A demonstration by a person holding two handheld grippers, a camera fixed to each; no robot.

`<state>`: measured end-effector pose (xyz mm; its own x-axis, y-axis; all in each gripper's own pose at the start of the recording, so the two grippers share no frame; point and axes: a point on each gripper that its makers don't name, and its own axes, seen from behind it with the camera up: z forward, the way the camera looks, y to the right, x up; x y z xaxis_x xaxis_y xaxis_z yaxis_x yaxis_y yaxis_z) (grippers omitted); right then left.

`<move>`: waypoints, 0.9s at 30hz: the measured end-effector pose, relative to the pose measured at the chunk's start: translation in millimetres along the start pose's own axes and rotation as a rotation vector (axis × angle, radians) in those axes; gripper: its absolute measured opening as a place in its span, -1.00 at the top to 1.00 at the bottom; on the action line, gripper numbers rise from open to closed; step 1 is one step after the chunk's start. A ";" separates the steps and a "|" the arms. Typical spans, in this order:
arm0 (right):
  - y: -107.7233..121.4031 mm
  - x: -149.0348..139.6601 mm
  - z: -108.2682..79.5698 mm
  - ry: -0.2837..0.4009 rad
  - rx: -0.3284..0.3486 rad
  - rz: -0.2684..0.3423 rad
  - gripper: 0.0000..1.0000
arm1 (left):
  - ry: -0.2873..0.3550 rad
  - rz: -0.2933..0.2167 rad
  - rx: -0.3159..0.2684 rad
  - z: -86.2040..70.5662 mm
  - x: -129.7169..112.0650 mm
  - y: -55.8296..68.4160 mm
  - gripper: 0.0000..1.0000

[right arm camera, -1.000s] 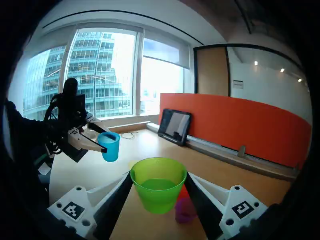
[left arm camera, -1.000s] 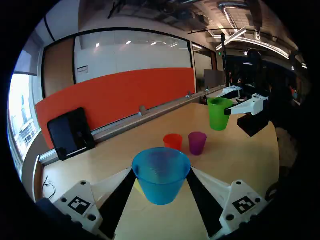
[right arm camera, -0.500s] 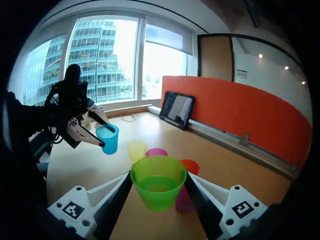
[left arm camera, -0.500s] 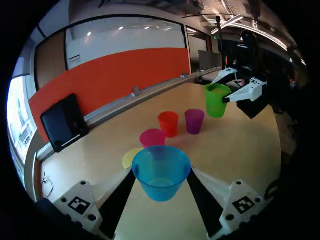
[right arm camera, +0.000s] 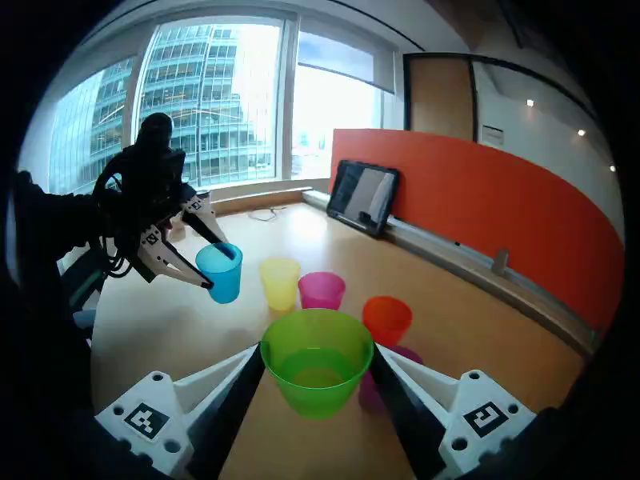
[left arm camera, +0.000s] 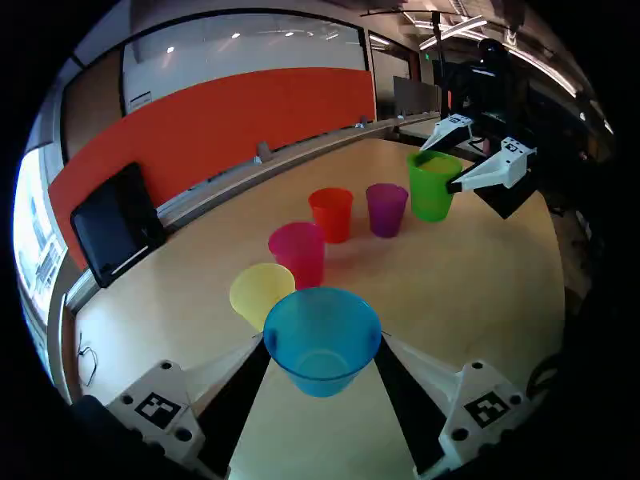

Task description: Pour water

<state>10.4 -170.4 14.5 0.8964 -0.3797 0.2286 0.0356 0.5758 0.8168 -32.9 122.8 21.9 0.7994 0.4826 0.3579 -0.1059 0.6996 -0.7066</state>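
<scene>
left gripper [left arm camera: 322,356]: jaws part open, both fingers pressed on the sides of a blue cup [left arm camera: 322,344]. cup is upright with its mouth up. its base looks paler, can't tell if that's water.

right gripper [right arm camera: 318,376]: same grip, fingers clamped on either side of a green cup [right arm camera: 318,364], also upright. a shallow pool of liquid shows at the bottom of it.

four loose cups stand upright on the wooden table [left arm camera: 488,280] in a slightly curved row: yellow cup [left arm camera: 260,292], magenta cup [left arm camera: 298,250], orange cup [left arm camera: 331,214], purple cup [left arm camera: 386,209]. neighbours sit near each other, and i can't tell if any are touching.

in the left gripper view the blue cup sits just in front of the yellow cup and covers its lower edge. the right gripper shows farther off, holding the green cup just beside the purple cup at the far end of the row. can't tell if the green cup's base is on the table or just above it.

in the right gripper view the left gripper holds the blue cup clear of the table, just beside the yellow cup. the green cup hides most of the purple cup.

the two held cups are well apart, one at each end of the row.

background: black tablet [left arm camera: 116,224] leaning against an orange partition [left arm camera: 240,112], large windows [right arm camera: 208,104] on the other side.
</scene>
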 end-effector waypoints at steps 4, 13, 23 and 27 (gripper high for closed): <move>-1.9 -8.7 4.8 -0.019 0.008 0.000 -0.85 | -0.019 -0.002 -0.008 6.1 -7.9 1.5 -0.75; -6.3 -30.6 16.5 -0.065 0.021 -0.007 -0.85 | -0.049 -0.016 -0.022 17.5 -23.2 3.8 -0.75; -8.3 -49.2 25.7 -0.101 0.020 -0.016 -0.85 | -0.060 -0.034 -0.027 25.2 -32.7 3.3 -0.75; -8.6 -54.5 27.2 -0.111 0.020 -0.015 -0.85 | -0.061 -0.041 -0.030 27.1 -35.3 3.6 -0.75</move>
<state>-50.8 -174.3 9.4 0.8414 -0.4664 0.2729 0.0386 0.5556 0.8305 -77.5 122.5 23.3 0.7648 0.4861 0.4228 -0.0554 0.7035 -0.7085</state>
